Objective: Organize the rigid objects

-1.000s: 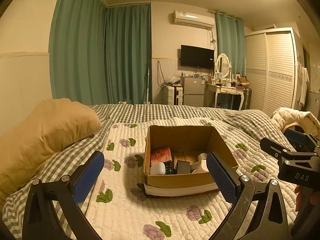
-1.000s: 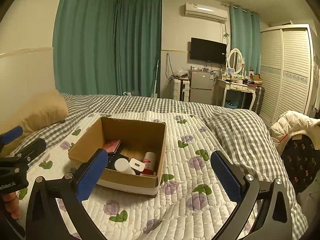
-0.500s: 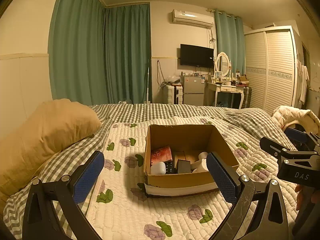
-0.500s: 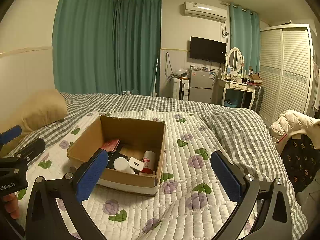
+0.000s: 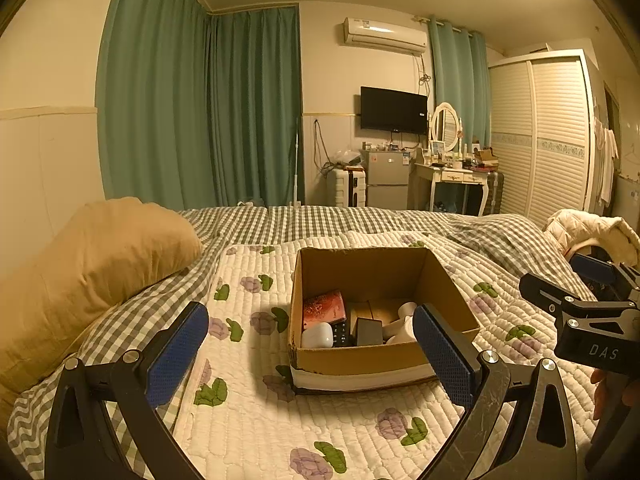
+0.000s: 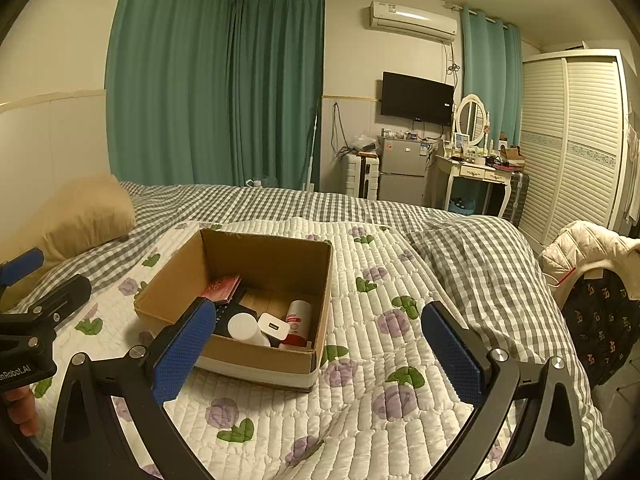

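An open cardboard box [image 5: 362, 272] sits on a white quilt with purple flowers; it also shows in the right wrist view [image 6: 272, 256]. Inside lie a red patterned booklet [image 5: 324, 307], a white case [image 5: 317, 335], a black box [image 5: 369, 331], a white charger [image 6: 274, 327], a white cylinder [image 6: 242, 327] and a red-and-white bottle [image 6: 298, 320]. My left gripper [image 5: 310, 350] is open and empty, held just before the box. My right gripper [image 6: 320, 348] is open and empty, over the box's near right corner.
A tan pillow [image 5: 92, 264] lies at the left on the checked bedding [image 5: 320, 220]. A white jacket [image 6: 588, 248] hangs over a chair at the right. A fridge, dressing table and wardrobe stand beyond the bed.
Both grippers have stayed open and nearly still; the views have shifted only slightly.
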The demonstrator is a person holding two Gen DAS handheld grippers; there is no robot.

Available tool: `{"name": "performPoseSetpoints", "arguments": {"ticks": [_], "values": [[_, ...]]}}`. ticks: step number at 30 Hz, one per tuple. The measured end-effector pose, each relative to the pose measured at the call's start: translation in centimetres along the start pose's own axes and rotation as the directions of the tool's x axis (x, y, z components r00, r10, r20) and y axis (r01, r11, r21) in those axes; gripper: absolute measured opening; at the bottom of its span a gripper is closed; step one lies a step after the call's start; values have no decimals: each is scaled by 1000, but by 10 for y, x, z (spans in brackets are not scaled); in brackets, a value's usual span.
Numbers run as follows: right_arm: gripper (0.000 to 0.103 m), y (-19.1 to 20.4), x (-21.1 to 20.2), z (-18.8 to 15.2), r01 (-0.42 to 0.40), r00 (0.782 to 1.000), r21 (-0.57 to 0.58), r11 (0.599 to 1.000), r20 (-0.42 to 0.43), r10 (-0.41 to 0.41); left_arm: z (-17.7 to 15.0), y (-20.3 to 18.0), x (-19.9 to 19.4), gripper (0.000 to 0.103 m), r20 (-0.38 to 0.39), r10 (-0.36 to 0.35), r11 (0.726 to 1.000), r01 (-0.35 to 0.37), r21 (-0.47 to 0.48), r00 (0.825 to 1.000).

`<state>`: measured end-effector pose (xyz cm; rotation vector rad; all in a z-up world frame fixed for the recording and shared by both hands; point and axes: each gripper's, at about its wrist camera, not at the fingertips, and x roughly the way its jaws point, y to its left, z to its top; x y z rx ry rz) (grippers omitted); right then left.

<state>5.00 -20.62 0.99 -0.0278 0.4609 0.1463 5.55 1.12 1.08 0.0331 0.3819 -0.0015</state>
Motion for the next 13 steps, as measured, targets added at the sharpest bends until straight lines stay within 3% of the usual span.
{"name": "performPoseSetpoints", "arguments": {"ticks": [13], "values": [[103,-1,3,-6,-4,1000,2,1000,-14,4,-6,0,3,103,-9,-10,1000,10,6,1000]]}}
